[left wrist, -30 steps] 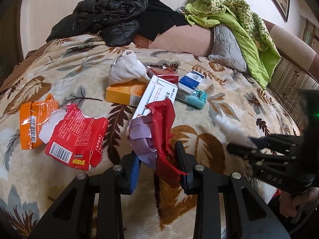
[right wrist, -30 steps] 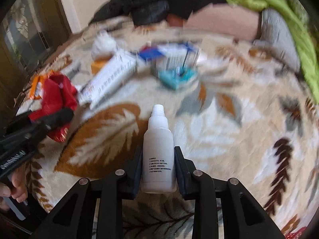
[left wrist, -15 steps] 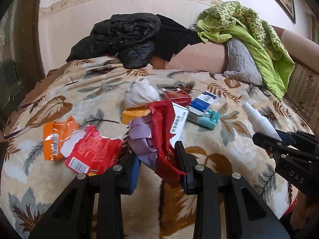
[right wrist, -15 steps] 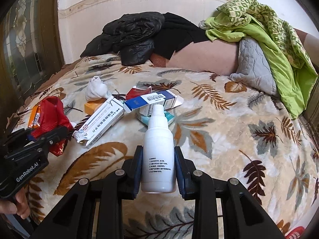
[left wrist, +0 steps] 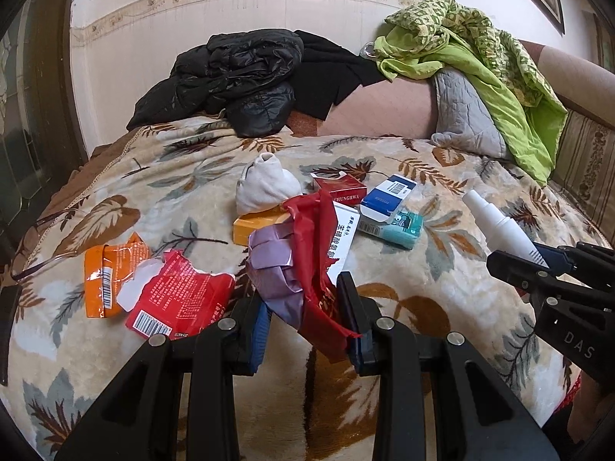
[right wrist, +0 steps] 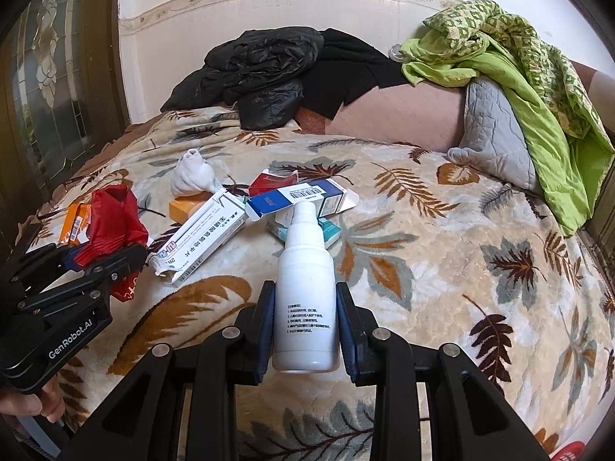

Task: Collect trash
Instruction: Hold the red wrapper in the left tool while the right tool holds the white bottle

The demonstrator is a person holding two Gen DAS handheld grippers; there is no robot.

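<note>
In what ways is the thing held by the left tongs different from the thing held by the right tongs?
The left tongs hold a crumpled red wrapper, soft and shapeless; the right tongs hold a white bottle, rigid and smooth. The wrapper is red with a pale purple lining; the bottle is plain white with small print. The wrapper droops below the pads; the bottle points straight forward, nozzle away. Both are lifted clear of the blanket.

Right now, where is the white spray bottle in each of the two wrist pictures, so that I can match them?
Left wrist view: the white spray bottle is at the right edge, nozzle pointing up-left, held in the right gripper.
Right wrist view: the bottle is bottom centre, upright between the right gripper's fingers.
Shared landmark: the blue-and-white box lies just beyond the nozzle in both.
</note>
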